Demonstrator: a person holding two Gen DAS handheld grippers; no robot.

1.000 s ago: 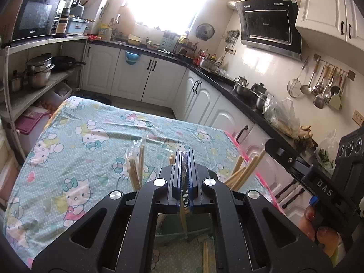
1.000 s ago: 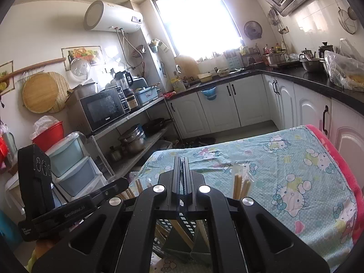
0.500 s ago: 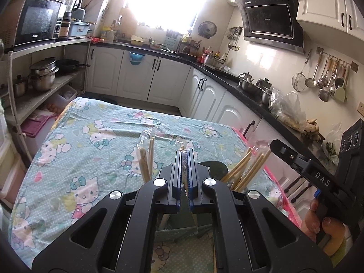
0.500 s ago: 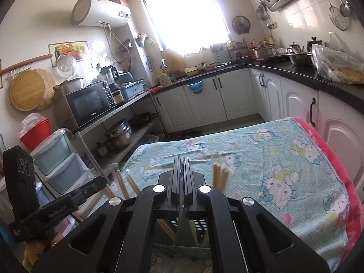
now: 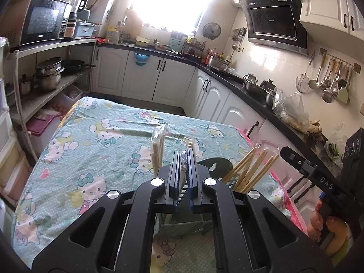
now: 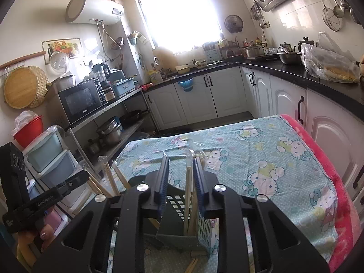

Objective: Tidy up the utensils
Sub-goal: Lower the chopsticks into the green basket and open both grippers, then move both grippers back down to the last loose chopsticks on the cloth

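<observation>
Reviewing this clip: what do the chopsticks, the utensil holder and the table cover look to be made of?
Chopsticks: pale tan, matte, straight sticks, so likely bamboo or wood; some have clear wrap at their tips.
Utensil holder: dark grey-green moulded walls with a grid of square holes, so probably plastic.
Table cover: soft, creased, cartoon-cat print, so fabric.

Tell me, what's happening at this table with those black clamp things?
A person holds a two-finger gripper in each hand over a dark slotted plastic utensil holder on the cartoon-cat tablecloth, sorting pale wooden chopsticks into it. The right gripper is open, with wrapped chopsticks standing between its fingers. The left gripper is nearly shut; whether it grips anything is unclear.
</observation>
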